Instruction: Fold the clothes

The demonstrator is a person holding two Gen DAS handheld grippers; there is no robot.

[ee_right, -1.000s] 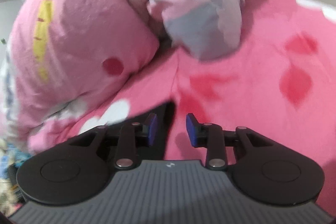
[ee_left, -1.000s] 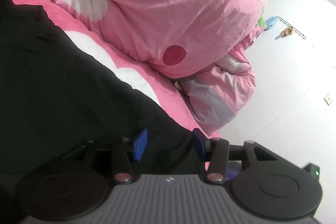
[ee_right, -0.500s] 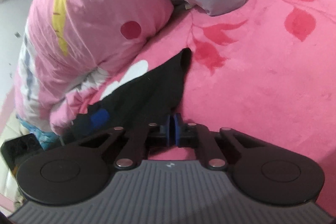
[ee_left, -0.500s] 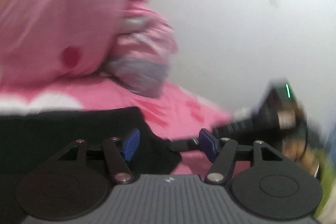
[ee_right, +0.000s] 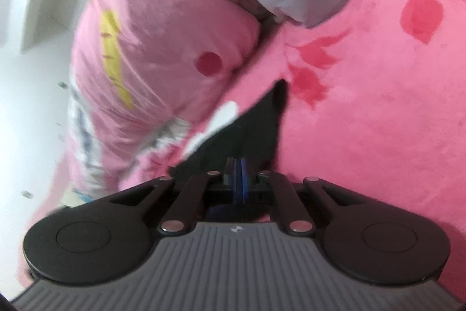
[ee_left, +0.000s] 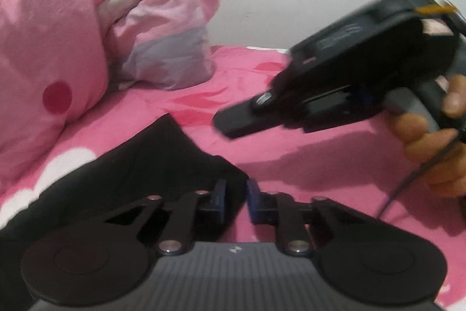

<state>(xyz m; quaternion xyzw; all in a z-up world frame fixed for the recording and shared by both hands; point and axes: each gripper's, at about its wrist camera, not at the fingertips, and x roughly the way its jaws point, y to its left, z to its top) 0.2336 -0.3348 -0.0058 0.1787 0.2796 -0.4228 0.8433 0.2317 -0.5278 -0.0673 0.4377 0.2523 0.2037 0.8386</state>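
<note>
Black garment position, both grippers

My left gripper, just closing, pinches its corner; my right gripper is clamped on its edge.

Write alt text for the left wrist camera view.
The left hand-held gripper has just been closing on the corner of a black fabric garment on a pink floral blanket. The right hand-held gripper hangs over the blanket, and a pink pillow lies behind.

A black garment is lying on a pink blanket showing red leaves, beside a pink red-dotted pillow
</note>
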